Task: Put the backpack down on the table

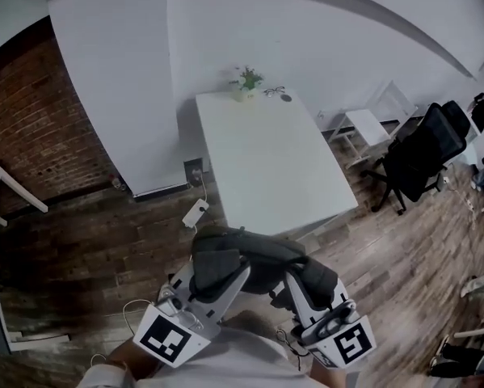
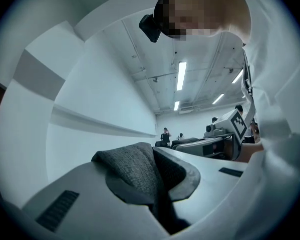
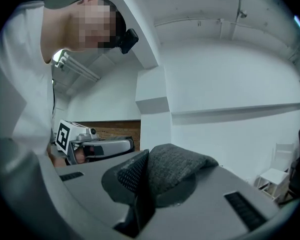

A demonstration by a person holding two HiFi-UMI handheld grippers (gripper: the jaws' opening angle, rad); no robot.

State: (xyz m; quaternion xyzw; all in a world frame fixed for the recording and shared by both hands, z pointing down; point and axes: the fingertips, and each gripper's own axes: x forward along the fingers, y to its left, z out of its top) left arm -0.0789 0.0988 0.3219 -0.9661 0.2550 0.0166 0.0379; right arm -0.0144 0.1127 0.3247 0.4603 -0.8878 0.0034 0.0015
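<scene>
**Backpack held short of the table**

The grey backpack (image 1: 254, 257) is held above the wood floor, just before the near end of the white table (image 1: 266, 160), with its long axis lying left to right. Its fabric is pinched in the closed left gripper (image 1: 219, 285) and right gripper (image 1: 305, 285). A plant (image 1: 246, 79) and glasses (image 1: 274, 92) are set at the table's far end, and an office chair (image 1: 423, 152) stands to the right

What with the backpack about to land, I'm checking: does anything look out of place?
Nothing much: a white power strip lies loose on the floor beside the table, its cord running to the wall socket.
</scene>
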